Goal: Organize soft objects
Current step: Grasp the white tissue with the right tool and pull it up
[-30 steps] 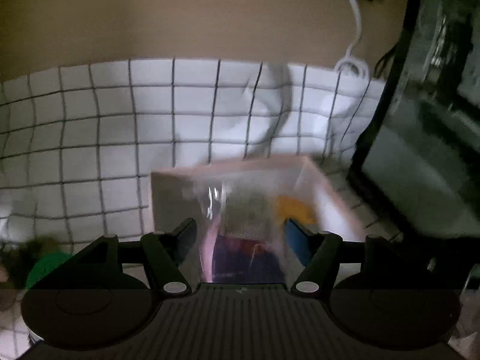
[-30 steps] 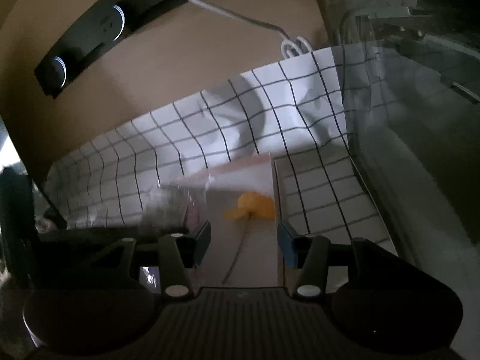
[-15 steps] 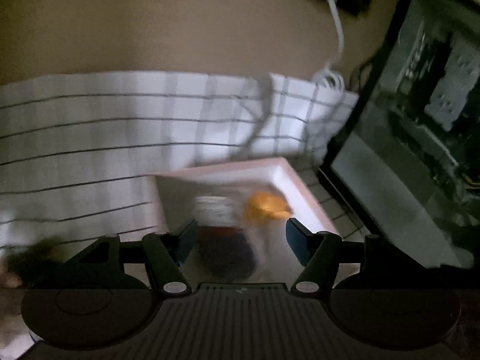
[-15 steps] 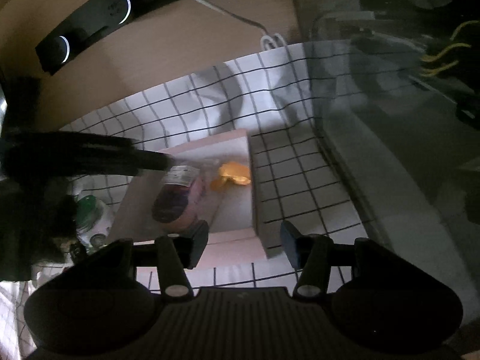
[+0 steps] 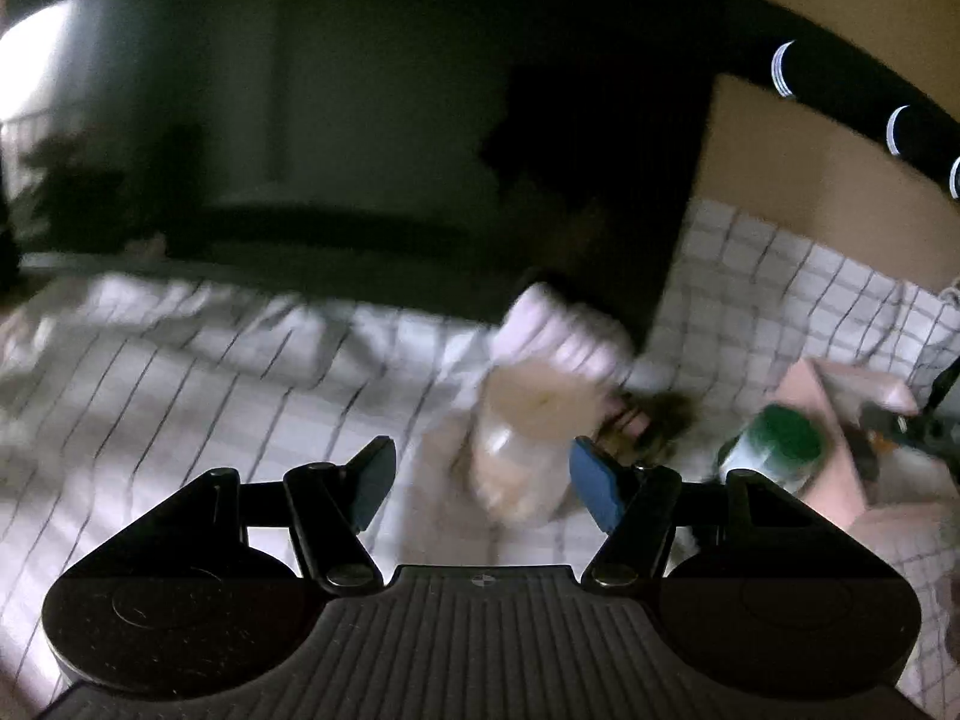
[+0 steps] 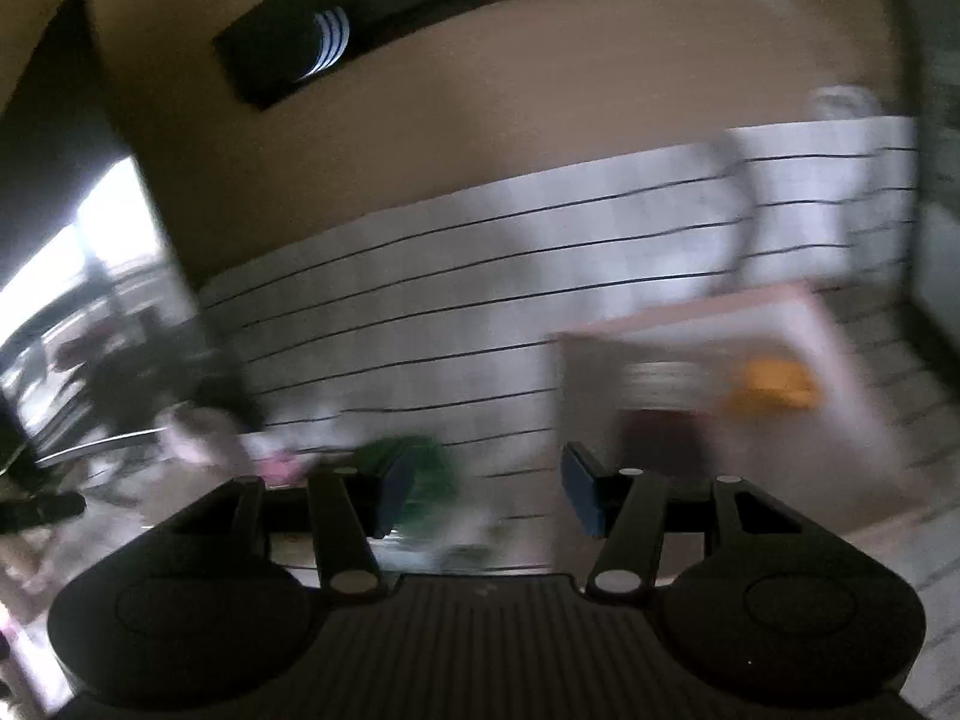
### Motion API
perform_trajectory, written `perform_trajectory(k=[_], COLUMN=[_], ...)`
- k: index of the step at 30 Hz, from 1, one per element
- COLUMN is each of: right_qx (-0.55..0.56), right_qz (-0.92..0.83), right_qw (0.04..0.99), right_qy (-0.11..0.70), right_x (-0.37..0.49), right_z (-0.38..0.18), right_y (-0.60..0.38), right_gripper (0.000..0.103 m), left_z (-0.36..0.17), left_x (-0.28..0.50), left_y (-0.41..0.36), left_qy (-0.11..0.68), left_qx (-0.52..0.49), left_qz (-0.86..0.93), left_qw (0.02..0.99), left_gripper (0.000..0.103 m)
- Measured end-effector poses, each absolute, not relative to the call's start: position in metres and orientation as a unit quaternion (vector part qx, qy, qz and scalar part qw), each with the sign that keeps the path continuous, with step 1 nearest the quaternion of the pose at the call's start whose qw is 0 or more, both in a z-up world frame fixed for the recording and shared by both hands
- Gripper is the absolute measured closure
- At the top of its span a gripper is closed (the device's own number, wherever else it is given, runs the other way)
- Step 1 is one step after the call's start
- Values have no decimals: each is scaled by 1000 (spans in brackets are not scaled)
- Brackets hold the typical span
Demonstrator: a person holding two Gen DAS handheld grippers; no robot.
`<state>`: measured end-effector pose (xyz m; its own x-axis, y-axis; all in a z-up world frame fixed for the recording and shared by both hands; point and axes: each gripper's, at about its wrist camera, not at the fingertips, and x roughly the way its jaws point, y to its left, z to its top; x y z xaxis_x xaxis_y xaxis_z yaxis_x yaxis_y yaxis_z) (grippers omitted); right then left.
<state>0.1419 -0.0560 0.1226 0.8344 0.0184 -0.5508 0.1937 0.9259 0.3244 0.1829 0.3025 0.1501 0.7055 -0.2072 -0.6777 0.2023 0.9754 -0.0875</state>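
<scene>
- Both grippers are standing wide open, holding nothing: the left gripper [image 5: 483,483] is hovering over a blurred pale packet [image 5: 528,438], and the right gripper [image 6: 486,495] is hanging over the checked cloth [image 6: 456,276].
- No writing is showing clearly; motion blur is smearing every label.
- Pink box [image 6: 798,360] is sitting on the cloth ahead and right of the right gripper, holding an orange piece [image 6: 774,387] and a dark packet [image 6: 660,438], its near edge hidden behind the gripper.
- Green-lidded jar [image 5: 780,444] is standing just beside the box.
</scene>
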Motion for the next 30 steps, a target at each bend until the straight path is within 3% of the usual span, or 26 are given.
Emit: perform_trajectory(k=[6, 13, 18, 19, 21, 22, 30], right_qx=[106, -56, -66, -68, -78, -86, 104], right_qz=[34, 179, 218, 217, 218, 216, 261], right_qw=[943, 906, 884, 883, 879, 876, 879], right_qy=[312, 379, 408, 411, 417, 423, 384], right_x=[164, 144, 159, 164, 170, 172, 170], right_z=[124, 72, 45, 39, 32, 30, 106], right_y=[23, 105, 153, 159, 162, 164, 98], right_gripper=[43, 43, 43, 45, 72, 100, 101], left_z=[101, 76, 70, 68, 67, 66, 65], left_x=[165, 144, 130, 127, 122, 121, 127], left_y=[318, 349, 366, 368, 372, 373, 362], left_qy=[423, 428, 437, 439, 441, 441, 432], left_qx=[-95, -146, -154, -156, -160, -161, -187], left_qz=[-146, -109, -88, -88, -89, -91, -111], left_qw=[889, 885, 882, 881, 879, 878, 875], left_gripper=[34, 34, 34, 34, 34, 34, 34])
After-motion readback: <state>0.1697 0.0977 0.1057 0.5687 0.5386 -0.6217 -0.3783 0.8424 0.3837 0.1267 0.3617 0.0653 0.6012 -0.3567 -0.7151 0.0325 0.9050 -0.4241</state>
